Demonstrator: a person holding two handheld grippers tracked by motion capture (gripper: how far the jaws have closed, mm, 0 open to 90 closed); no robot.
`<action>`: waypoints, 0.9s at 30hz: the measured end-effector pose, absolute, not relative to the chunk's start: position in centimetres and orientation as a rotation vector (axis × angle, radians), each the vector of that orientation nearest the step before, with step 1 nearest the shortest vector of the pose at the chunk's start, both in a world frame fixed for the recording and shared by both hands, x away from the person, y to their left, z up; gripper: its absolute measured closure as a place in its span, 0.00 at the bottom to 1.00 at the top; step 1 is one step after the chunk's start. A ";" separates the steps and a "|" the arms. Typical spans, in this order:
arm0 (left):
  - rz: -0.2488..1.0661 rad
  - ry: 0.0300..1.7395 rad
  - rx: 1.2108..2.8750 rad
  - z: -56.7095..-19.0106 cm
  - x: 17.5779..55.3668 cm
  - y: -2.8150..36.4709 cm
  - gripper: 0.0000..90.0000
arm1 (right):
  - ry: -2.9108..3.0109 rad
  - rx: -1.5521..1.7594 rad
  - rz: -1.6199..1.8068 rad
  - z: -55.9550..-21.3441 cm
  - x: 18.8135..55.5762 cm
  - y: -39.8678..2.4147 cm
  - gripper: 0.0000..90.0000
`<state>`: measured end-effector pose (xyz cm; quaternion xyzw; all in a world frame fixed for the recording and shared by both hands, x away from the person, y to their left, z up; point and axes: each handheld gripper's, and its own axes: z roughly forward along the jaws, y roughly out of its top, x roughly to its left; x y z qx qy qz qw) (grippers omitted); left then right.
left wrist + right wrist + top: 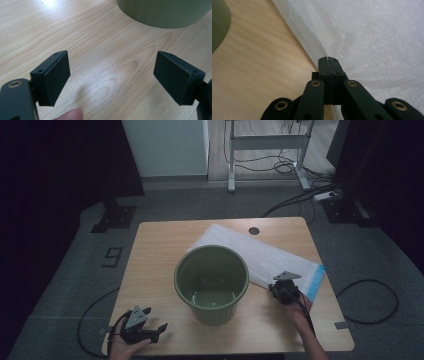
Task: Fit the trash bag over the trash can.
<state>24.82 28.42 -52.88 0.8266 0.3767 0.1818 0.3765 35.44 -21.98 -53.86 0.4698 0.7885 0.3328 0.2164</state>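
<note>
High view: green bin point(211, 282) stands mid-counter point(155, 250), white bag point(260, 257) lies flat behind it, to the right.
Right fingers point(327, 65): pinched shut on the bag's edge.
Left fingers point(111, 77): wide, nothing between, resting near the bin.
Progress: bag gripped; I judge lifting, opening and lining the bin are left.
In the way: only the bin's rim.

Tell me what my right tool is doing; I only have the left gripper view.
Observer: The right tool is shut on the near edge of a white plastic bag.
Operator: Where does the bag lie?
Observer: Flat on the table, beyond and to the right of the green bin, partly behind it.
Operator: Anything in the bin?
Observer: It stands upright and looks empty.
</note>
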 end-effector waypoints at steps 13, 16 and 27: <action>0.459 0.963 2.138 -53.1 24.8 27.8 0.15 | 2.081 1.359 0.976 -54.7 23.4 -28.3 0.99; 0.454 0.955 2.148 -53.2 24.7 27.5 0.15 | 2.067 1.375 0.994 -54.5 22.5 -29.0 0.99; 0.460 0.962 2.151 -53.2 24.8 27.7 0.15 | 1.994 1.271 1.087 -53.3 22.9 -26.2 0.44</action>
